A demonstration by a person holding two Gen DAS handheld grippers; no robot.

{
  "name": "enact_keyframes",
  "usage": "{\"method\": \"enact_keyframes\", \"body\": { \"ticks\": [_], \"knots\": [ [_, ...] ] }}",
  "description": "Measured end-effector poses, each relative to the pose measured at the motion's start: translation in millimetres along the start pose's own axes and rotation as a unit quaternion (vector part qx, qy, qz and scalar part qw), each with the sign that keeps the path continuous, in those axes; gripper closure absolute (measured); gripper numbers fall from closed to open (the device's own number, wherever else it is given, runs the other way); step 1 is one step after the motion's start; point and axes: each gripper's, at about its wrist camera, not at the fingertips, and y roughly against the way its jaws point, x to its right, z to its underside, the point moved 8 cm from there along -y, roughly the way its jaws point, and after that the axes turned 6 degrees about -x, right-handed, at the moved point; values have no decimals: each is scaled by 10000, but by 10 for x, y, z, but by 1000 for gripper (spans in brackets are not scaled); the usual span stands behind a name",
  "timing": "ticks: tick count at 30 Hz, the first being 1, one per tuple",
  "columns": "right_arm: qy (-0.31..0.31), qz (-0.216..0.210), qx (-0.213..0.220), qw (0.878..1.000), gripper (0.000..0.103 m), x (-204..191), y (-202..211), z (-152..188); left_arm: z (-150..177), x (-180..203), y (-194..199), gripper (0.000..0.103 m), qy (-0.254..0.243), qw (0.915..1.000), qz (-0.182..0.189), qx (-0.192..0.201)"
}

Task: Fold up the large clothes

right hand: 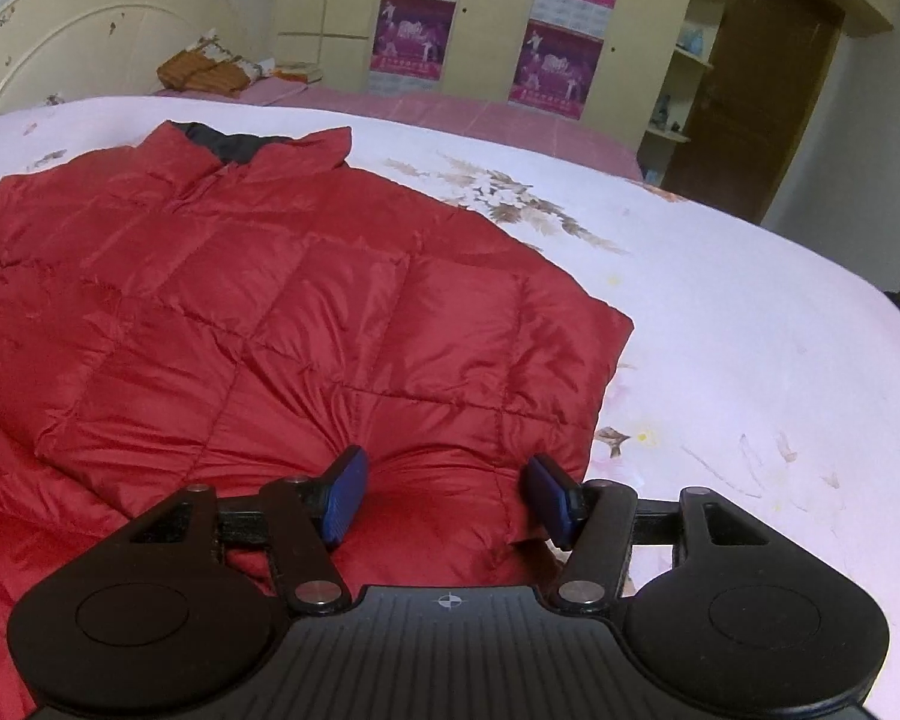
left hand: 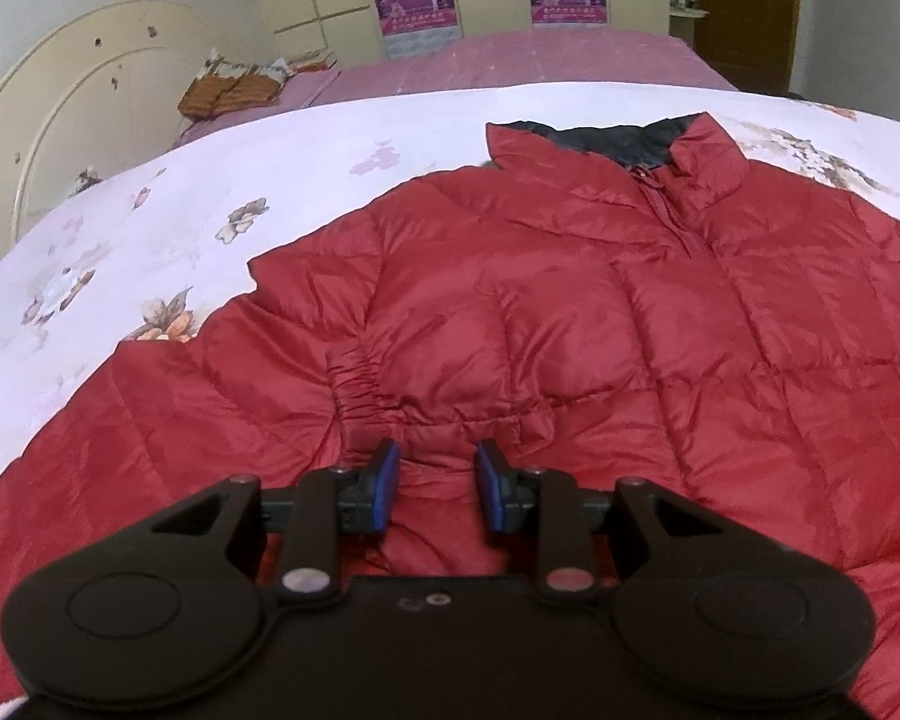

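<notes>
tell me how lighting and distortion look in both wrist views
Left wrist view: dim and soft, the fisheye bows the bed into an arc, dark corners. Right wrist view: brighter, sheen on the red jacket, the wardrobe leans with the curve.

Upper left, a cream headboard (left hand: 84,90); folded brown cloth (left hand: 234,93) on the pink sheet (left hand: 510,60); purple posters (right hand: 414,36) on cupboards.
</notes>
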Motion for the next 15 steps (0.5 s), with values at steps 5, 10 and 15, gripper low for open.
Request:
{"method": "enact_keyframes", "body": {
  "ticks": [5,10,15],
  "knots": [
    [70,50,-130,9999,29,37,-6,-30,24,-90,269,36,348,9992,139,137],
    [-136,178,-234,9995,14,175,11,-62,146,-260,624,21,360,9984,198,394],
    [-426,121,142,9989,14,20,294,-146,336,-651,819,15,710,9964,240,402]
  ]
}}
